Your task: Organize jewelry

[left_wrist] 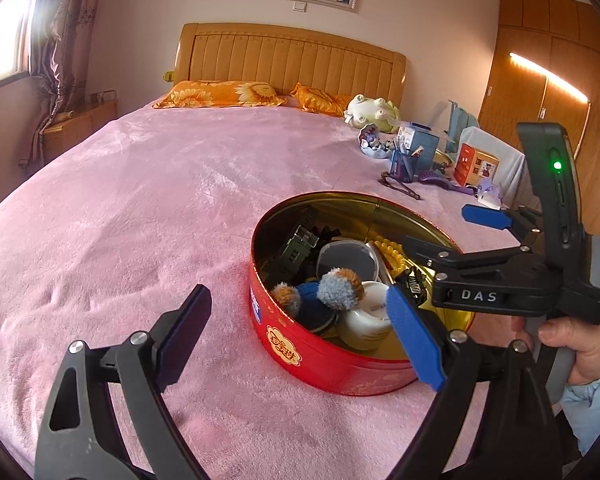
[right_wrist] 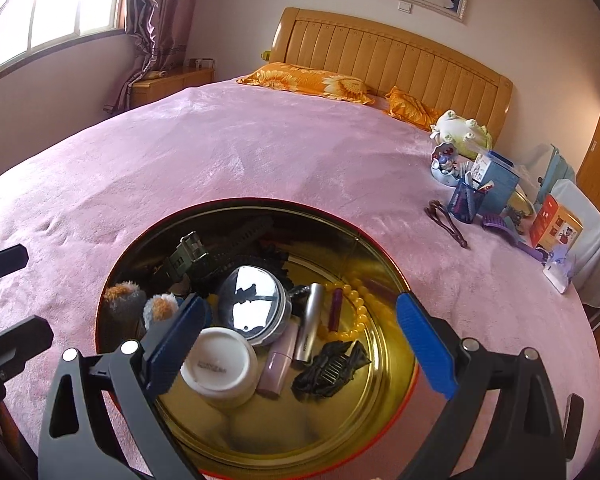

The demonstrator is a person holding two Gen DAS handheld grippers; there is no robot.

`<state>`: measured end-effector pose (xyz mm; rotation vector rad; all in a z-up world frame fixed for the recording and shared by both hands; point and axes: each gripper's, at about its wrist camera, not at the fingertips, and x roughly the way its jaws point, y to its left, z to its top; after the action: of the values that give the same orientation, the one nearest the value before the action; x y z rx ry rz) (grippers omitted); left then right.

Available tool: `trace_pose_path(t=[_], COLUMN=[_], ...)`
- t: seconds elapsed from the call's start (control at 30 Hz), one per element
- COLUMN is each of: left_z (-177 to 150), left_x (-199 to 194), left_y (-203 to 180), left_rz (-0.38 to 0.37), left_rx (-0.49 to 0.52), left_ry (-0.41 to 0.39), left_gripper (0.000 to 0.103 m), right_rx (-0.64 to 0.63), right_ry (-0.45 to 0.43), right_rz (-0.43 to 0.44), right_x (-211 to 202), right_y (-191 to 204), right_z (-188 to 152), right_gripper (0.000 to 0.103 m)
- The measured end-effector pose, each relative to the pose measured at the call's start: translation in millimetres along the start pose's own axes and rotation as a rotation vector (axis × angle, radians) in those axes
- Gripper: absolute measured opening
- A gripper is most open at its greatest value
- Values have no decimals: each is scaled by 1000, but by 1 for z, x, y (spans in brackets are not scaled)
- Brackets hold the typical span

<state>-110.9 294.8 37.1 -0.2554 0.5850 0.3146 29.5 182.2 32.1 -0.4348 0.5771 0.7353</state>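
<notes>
Pink plush bedspread (right_wrist: 228,152) carries everything, and its soft pile is your first hazard: the red round tin (left_wrist: 300,344), sitting near the foot edge of the bed, can tip or slide if you lean a finger on its rim. Both grippers stand spread and hold nothing; the right gripper (right_wrist: 300,344) hangs over the tin's open mouth, the left gripper (left_wrist: 300,332) beside its wall. Inside, the contents lie crowded and touching. A wide closure around the white jar (right_wrist: 219,368) may also catch the round mirror compact (right_wrist: 254,306). The yellow bead bracelet (right_wrist: 356,312) lies against the silver tube (right_wrist: 310,320); lifting it carelessly could drag the tube or snag the black hair claw (right_wrist: 330,368).
</notes>
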Motion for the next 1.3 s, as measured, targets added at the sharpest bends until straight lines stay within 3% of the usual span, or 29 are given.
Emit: trace_pose_path(t=[0.17,0.43,0.6,0.77,0.93,1.3], left_z=[-5,-10,-8,2,7,8], left_x=[-2,0,4,13,20,13], left_y=[-8,-18,-21,-14,-17,-22], left_rz=[-4,-17,42,48,150,89], left_rx=[12,73,150,174,270,252], left_ry=[18,48,66,96,82,79], left_gripper=[87,87,87,87,87,87], right_rx=[-4,-10,-103,-196,-184,-185], right_ry=[-8,80,165,175,165,165], right_rz=[-16,39,64,75,88,132], right_x=[-14,-17,-13,-18,-23,-26], right_y=[-12,-29,-26,-22,-25,-18], right_z=[-13,-30,-36,-37,-34,-38], right_gripper=[98,99,99,99,99,99])
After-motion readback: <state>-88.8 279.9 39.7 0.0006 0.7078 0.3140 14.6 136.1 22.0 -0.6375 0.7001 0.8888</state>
